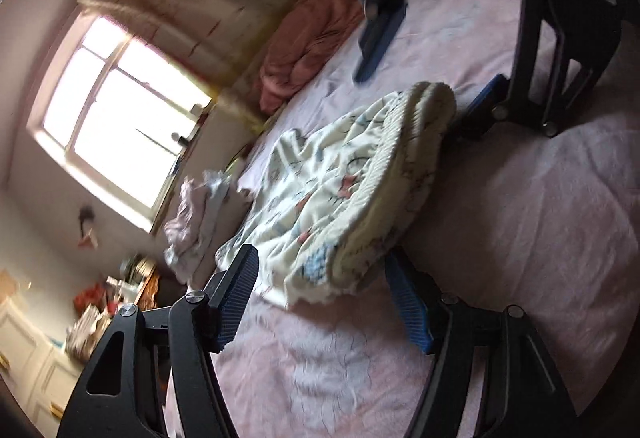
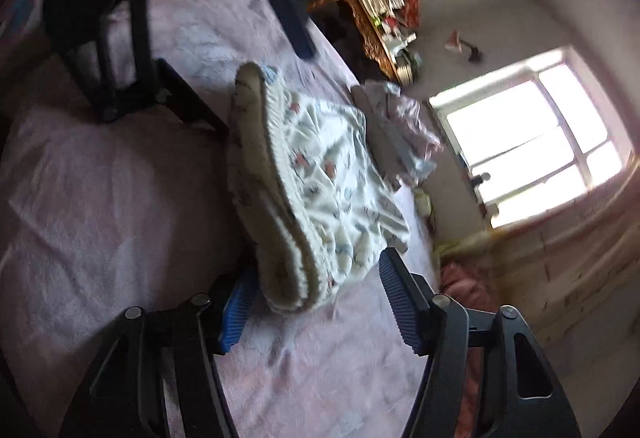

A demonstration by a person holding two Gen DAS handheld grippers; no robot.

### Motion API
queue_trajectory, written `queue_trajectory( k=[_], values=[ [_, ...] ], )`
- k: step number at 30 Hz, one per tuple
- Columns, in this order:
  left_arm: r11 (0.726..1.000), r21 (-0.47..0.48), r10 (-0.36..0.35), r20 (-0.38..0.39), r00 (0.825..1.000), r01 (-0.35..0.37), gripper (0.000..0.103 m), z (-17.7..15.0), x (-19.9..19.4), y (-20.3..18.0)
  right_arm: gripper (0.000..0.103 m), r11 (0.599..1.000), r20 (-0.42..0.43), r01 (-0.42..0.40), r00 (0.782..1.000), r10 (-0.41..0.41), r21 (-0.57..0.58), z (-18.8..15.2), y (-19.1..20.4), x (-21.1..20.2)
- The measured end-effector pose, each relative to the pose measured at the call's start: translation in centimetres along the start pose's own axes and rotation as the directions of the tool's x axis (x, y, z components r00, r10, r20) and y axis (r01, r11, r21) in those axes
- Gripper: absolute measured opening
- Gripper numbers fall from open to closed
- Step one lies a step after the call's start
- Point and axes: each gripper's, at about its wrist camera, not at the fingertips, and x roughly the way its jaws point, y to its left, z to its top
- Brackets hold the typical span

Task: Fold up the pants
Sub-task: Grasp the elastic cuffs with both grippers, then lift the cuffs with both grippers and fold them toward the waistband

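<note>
Pants [image 1: 340, 194]: white w/ printed pattern, ribbed waistband [image 2: 276, 174], lying crumpled mid-bed on pink bedsheet [image 1: 520, 222].

Left gripper [image 1: 324, 302]: at one end of waistband, jaws apart, straddling fabric edge; pads not seen pressing on cloth.

Right gripper [image 2: 316, 302]: at opposite end of waistband, jaws apart, fabric between fingers, no clamp visible.

Past pants, toward window [image 1: 116, 118]: small heap of pale clothes [image 1: 200, 222]. Pink blanket [image 1: 308, 46] bunched beyond pants, near curtain [image 1: 180, 10].
</note>
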Motion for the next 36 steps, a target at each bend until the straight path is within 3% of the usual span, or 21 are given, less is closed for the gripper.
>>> queue_trajectory(
  k=[2, 5, 7, 9, 11, 17, 19, 25, 29, 32, 36],
  values=[
    [0.999, -0.007, -0.042, 0.004, 0.999, 0.042, 0.065, 0.1, 0.6, 0.6, 0.045, 0.993, -0.027, -0.097, 0.995, 0.099, 0.071, -0.2, -0.8, 1.0],
    [0.988, -0.071, -0.141, -0.024, 0.99, 0.139, 0.039, 0.2, 1.7, 1.5, 0.042, 0.981, -0.03, -0.136, 0.99, 0.141, 0.14, -0.4, -1.8, 1.6],
    [0.98, -0.095, -0.177, -0.03, 0.984, 0.173, 0.033, 0.1, 2.2, 1.7, 0.041, 0.975, -0.031, -0.15, 0.987, 0.157, 0.163, -0.6, -2.2, 2.1],
    [0.974, -0.123, -0.197, -0.025, 0.98, 0.193, 0.026, 0.0, 2.3, 1.8, 0.028, 0.958, -0.034, -0.195, 0.978, 0.207, 0.21, -0.7, -2.6, 2.6],
    [0.957, -0.186, -0.232, -0.025, 0.972, 0.223, 0.024, 0.0, 2.6, 2.3, 0.02, 0.928, -0.038, -0.24, 0.965, 0.261, 0.285, -0.7, -3.1, 3.1],
    [0.913, -0.311, -0.288, -0.029, 0.957, 0.265, 0.018, 0.1, 1.8, 3.7, 0.017, 0.828, 0.005, -0.331, 0.929, 0.37, 0.453, -1.2, -5.9, 4.5],
    [0.903, -0.331, -0.3, -0.028, 0.953, 0.275, 0.017, 0.2, 1.0, 3.9, 0.016, 0.821, 0.012, -0.339, 0.926, 0.376, 0.459, -1.3, -6.0, 4.1],
    [0.908, -0.314, -0.291, -0.002, 0.957, 0.276, 0.016, 0.0, -3.0, 3.8, 0.015, 0.816, 0.048, -0.395, 0.908, 0.415, 0.422, -0.4, -4.5, 1.8],
    [0.886, -0.339, -0.334, 0.008, 0.943, 0.317, 0.016, -0.6, -5.6, 4.0, 0.015, 0.825, 0.063, -0.422, 0.9, 0.432, 0.375, 0.4, -3.3, -0.8],
    [0.871, -0.345, -0.367, 0.015, 0.93, 0.349, 0.016, -0.9, -7.5, 3.7, 0.015, 0.806, 0.09, -0.47, 0.878, 0.471, 0.36, 0.5, -2.3, -2.9],
    [0.867, -0.364, -0.36, 0.017, 0.933, 0.341, 0.016, -1.2, -8.9, 3.0, 0.015, 0.769, 0.125, -0.523, 0.847, 0.517, 0.366, 0.4, -2.2, -4.2]
  ],
)
